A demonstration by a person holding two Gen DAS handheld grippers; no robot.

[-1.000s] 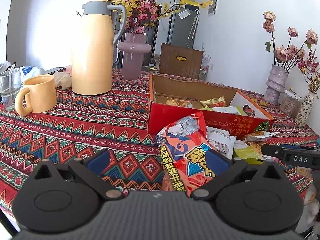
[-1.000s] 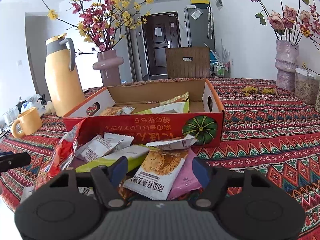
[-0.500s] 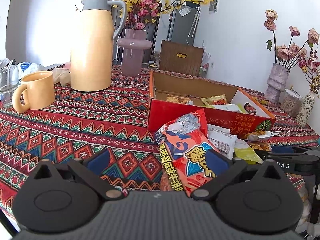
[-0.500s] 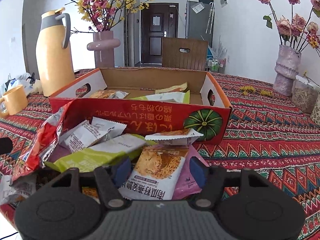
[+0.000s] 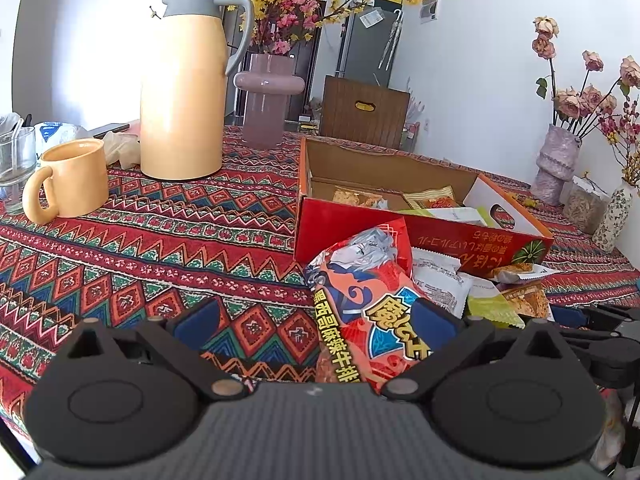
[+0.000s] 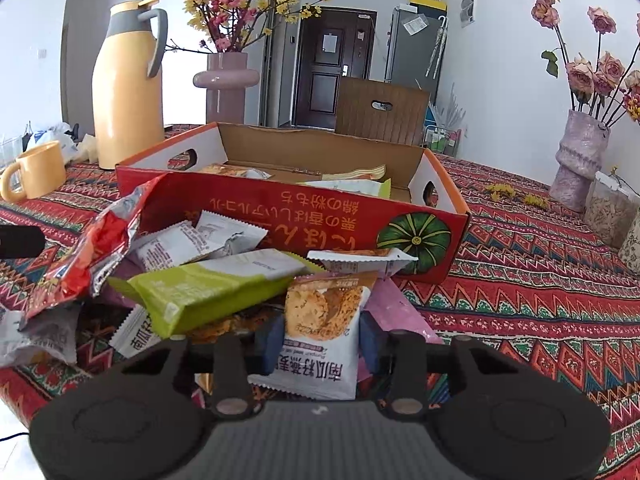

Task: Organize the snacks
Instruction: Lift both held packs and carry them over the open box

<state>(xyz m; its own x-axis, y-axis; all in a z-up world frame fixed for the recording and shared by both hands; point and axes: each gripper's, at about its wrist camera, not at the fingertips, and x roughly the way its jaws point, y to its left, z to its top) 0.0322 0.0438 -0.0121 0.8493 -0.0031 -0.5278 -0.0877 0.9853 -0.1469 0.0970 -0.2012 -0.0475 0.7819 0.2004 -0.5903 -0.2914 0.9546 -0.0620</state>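
Note:
A red cardboard box (image 6: 304, 216) (image 5: 440, 236) stands open on the table with a few snack packets inside. A pile of loose packets lies in front of it. My right gripper (image 6: 320, 340) is shut on a white cookie packet (image 6: 320, 320) at the pile's near edge. A green packet (image 6: 208, 288) lies just left of it. My left gripper (image 5: 316, 320) is open over the tablecloth, its right finger resting against a big red snack bag (image 5: 368, 296) (image 6: 92, 248).
A yellow thermos jug (image 5: 184, 80), a yellow mug (image 5: 68, 180) and a glass (image 5: 12, 160) stand left of the box. A mauve vase (image 5: 268, 100) is behind it. Flower vases (image 6: 580, 160) and a jar (image 6: 608, 212) stand at the far right.
My right gripper moved forward and closed its fingers onto the white cookie packet. The left gripper stayed open and drifted slightly.

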